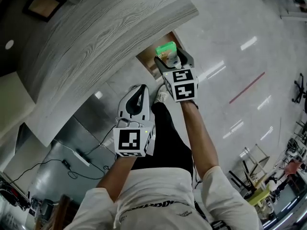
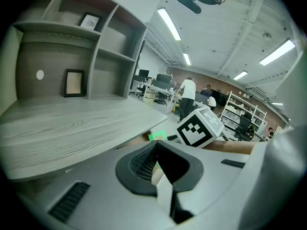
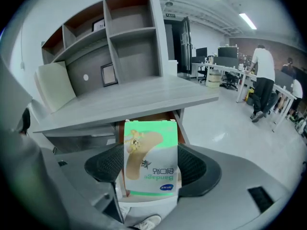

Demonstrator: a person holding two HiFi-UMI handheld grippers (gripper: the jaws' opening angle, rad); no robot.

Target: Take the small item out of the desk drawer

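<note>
Between right tool [image 3: 151, 166] jaws, bandage box [image 3: 151, 152] lettering legible.

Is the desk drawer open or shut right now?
Open. The drawer shows its brown inside past the edge of the desk, just behind the bandage box gripped in the right claw.

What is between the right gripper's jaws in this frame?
A green-and-white bandage pack, gripped between the pads of the right gripper; the right gripper view shows it plainly.
</note>
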